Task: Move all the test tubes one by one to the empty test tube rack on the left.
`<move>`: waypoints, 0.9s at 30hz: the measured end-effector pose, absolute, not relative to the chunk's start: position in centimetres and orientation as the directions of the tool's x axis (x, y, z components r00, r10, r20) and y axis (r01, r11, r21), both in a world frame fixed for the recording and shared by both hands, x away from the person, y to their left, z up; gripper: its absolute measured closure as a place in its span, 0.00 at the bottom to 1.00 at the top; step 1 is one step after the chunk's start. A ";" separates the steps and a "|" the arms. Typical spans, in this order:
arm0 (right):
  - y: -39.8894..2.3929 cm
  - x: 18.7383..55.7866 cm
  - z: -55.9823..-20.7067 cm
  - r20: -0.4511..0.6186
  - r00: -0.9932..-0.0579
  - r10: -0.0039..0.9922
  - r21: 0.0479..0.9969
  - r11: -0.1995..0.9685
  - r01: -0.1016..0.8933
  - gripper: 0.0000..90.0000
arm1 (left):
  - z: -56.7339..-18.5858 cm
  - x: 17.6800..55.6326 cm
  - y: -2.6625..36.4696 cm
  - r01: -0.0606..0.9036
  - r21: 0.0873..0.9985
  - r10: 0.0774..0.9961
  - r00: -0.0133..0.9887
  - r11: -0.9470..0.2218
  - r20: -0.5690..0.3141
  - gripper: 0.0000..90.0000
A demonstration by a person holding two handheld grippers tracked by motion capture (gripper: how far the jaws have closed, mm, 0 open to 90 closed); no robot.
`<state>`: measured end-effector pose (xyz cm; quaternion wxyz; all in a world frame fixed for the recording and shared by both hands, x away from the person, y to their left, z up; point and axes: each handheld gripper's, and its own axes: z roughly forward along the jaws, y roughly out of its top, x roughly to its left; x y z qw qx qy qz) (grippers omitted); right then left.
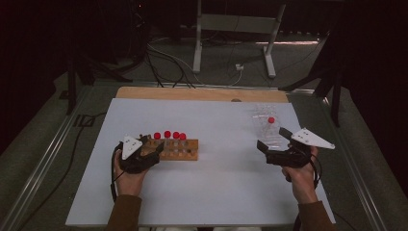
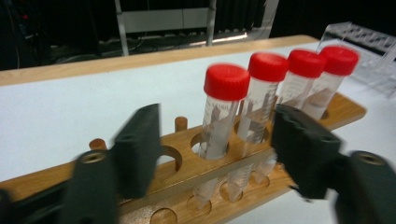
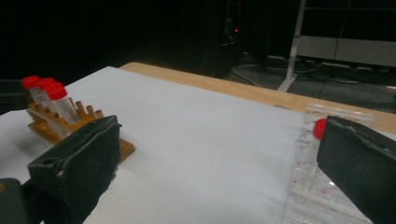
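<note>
A wooden tube rack [image 1: 182, 150] stands left of centre on the white table, holding several clear tubes with red caps [image 1: 167, 134]. My left gripper [image 1: 150, 146] is at the rack's left end. In the left gripper view its jaws [image 2: 215, 154] stand open, one on each side of the rack [image 2: 187, 170]; the nearest tube [image 2: 224, 107] is between them and neither pad touches it. My right gripper [image 1: 273, 139] rests open at the right, beside a clear plastic rack [image 1: 265, 129] holding one red-capped tube [image 1: 271, 120]. Nothing lies between its wide-apart jaws [image 3: 219, 140].
The white table top [image 1: 216, 183] has a bare wooden strip [image 1: 202, 94] along its far edge. Behind the table, a metal stand [image 1: 197, 43] and loose cables [image 1: 163, 57] are on the dark floor. The clear rack [image 3: 317, 186] sits close to my right gripper's right jaw.
</note>
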<state>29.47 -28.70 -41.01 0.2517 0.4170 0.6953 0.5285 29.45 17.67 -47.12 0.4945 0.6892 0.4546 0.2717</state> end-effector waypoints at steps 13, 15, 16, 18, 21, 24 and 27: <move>-29.7 31.0 -39.7 0.076 -0.471 0.879 0.952 0.076 0.296 0.00 | -45.6 28.3 18.5 0.333 0.941 0.888 0.448 -0.057 -0.105 0.01; -30.0 31.4 -39.6 0.074 -0.458 0.886 0.951 0.075 0.299 0.00 | -45.5 28.3 18.7 0.334 0.941 0.889 0.443 -0.048 -0.112 0.01; -30.1 31.6 -39.6 0.072 -0.450 0.890 0.951 0.074 0.299 0.00 | -45.5 28.3 18.7 0.338 0.940 0.889 0.442 -0.046 -0.116 0.01; -30.3 32.1 -39.5 0.070 -0.438 0.896 0.951 0.073 0.301 0.00 | -45.4 28.2 18.9 0.339 0.940 0.890 0.439 -0.039 -0.121 0.01; -30.4 32.9 -39.8 0.070 -0.421 0.905 0.947 0.072 0.312 0.00 | -45.3 28.2 19.0 0.339 0.940 0.891 0.437 -0.035 -0.124 0.01; -30.4 33.8 -40.2 0.067 -0.413 0.908 0.944 0.077 0.322 0.00 | -45.3 28.2 19.1 0.342 0.939 0.892 0.433 -0.030 -0.129 0.01; -30.2 34.6 -40.6 0.059 -0.409 0.911 0.940 0.086 0.329 0.00 | -45.3 28.2 19.1 0.343 0.939 0.893 0.431 -0.032 -0.127 0.01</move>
